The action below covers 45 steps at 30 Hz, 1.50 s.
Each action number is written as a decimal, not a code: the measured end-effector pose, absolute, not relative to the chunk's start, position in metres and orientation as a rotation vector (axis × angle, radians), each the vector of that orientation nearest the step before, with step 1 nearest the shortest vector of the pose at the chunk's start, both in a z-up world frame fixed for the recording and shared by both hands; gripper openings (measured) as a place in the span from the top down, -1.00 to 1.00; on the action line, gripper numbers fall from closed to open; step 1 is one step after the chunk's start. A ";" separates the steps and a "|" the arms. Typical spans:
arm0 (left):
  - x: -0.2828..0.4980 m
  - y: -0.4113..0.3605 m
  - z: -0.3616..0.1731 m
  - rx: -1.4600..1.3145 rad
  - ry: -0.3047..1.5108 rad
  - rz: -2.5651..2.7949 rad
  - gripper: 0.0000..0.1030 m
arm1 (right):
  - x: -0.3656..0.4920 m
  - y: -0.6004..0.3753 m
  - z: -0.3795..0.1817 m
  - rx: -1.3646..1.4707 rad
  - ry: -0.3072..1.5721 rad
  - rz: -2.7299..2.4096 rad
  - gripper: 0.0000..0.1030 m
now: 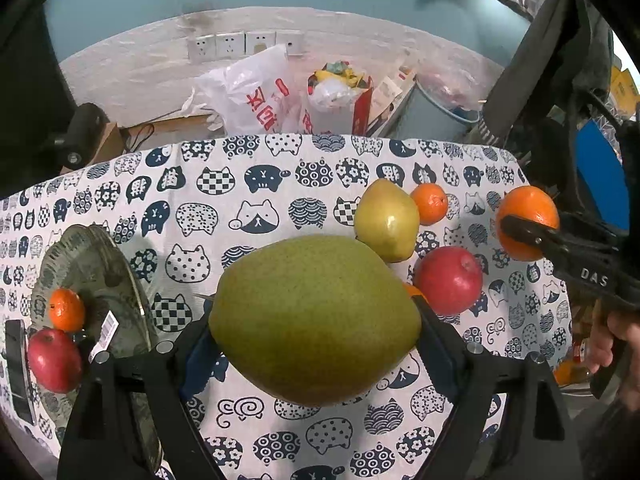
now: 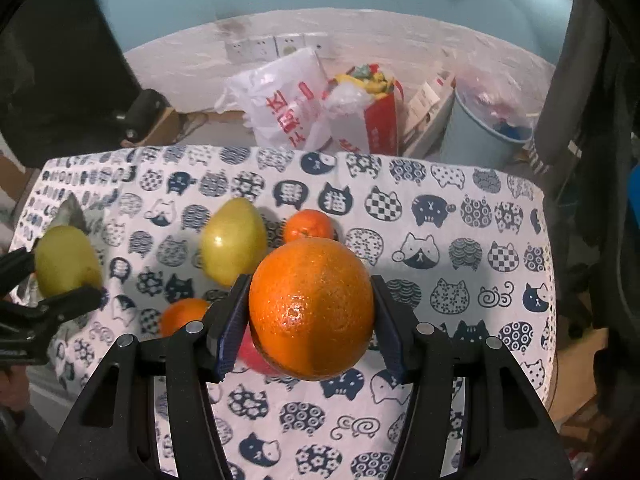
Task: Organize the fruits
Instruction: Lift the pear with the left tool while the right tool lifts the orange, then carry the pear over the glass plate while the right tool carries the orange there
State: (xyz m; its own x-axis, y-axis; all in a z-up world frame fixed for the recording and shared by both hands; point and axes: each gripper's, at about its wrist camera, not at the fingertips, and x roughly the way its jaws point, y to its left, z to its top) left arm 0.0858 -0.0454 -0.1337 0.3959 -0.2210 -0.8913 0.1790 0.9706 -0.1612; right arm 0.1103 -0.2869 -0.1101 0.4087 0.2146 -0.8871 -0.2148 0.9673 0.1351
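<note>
Left wrist view counts two pears, two red apples and four orange fruits. The left gripper (image 1: 316, 344) clamps a big green speckled pear (image 1: 314, 318) above the cat-print tablecloth (image 1: 256, 184). A smaller glossy yellow-green pear (image 1: 386, 220) lies on the cloth, touching nothing but near a small mandarin (image 1: 430, 203) and a shiny red apple (image 1: 448, 280). At left, a grey patterned plate (image 1: 100, 264) carries a second small mandarin (image 1: 66, 309) and a second red apple (image 1: 54, 360). An orange sliver (image 1: 414, 291) peeks from behind the held pear. The right gripper (image 2: 312, 312) holds a large dimpled orange (image 2: 312, 308) off the cloth.
</note>
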 end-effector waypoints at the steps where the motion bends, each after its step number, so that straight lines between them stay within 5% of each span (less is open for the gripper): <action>1: 0.085 -0.045 -0.132 -0.041 1.131 -0.254 -0.70 | 0.107 -0.286 -0.107 0.000 1.112 0.275 -0.12; 45: 0.035 0.061 -0.097 -0.132 1.046 -0.102 -0.70 | 0.083 -0.162 -0.050 -0.082 0.996 0.520 -0.12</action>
State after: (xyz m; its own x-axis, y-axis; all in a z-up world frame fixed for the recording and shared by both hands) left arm 0.0348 0.0612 -0.0969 0.4979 -0.1464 -0.8548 0.0212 0.9874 -0.1568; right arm 0.0830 -0.1623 -0.0497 0.4322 0.3801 -0.8177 -0.4539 0.8753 0.1669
